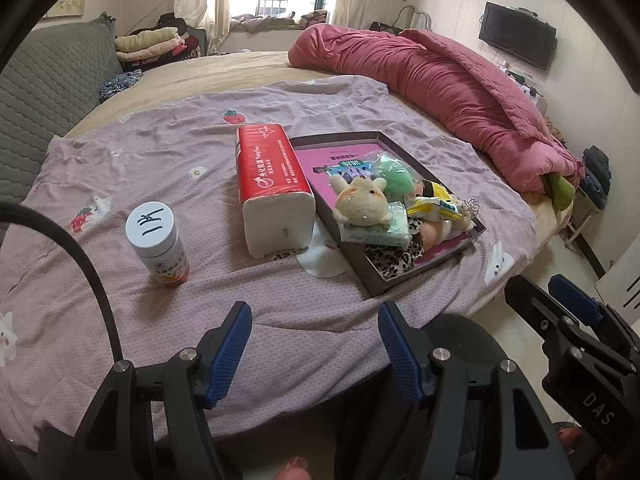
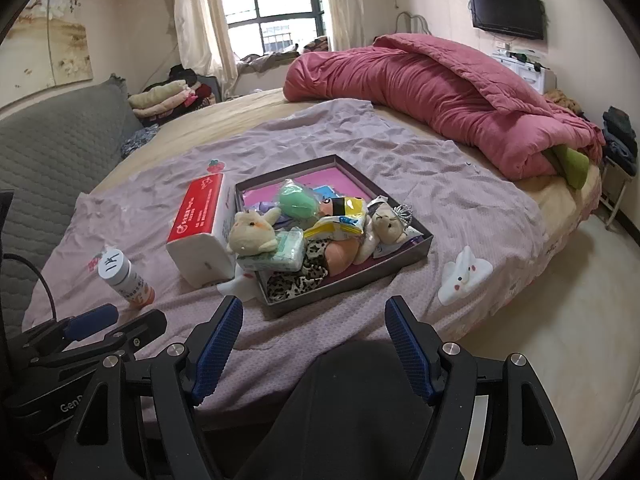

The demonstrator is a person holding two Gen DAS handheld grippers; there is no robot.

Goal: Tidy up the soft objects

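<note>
Looking across the bed [image 1: 248,68] first, a mauve blanket [image 1: 168,160] is spread over it and everything for this job sits on that cloth. Biggest piece of the job is the shallow dark box [image 2: 280,304], and it looks well filled already: a cream plush animal [image 2: 254,230] rides on a green tissue pack [image 2: 286,252], with a mint-green round plush [image 2: 298,202], a yellow packet [image 2: 340,222], a little crowned bear [image 2: 390,220] and a leopard-print cloth [image 2: 292,286] packed around them. Outside it, touching the box's left wall, lies the red-wrapped tissue brick [image 1: 272,184], the one soft item I judge not yet put away. Further left and well apart stands the white-capped bottle [image 1: 158,240], hard, so probably not part of the sort. So most of the tidying seems done, one piece possibly left. Now the tongs: left gripper [image 1: 316,350] hangs wide open and empty, near the blanket's front edge, the tissue brick ahead of it. Right gripper [image 2: 314,350] is likewise spread wide with nothing between its pads, the box's near corner just ahead
</note>
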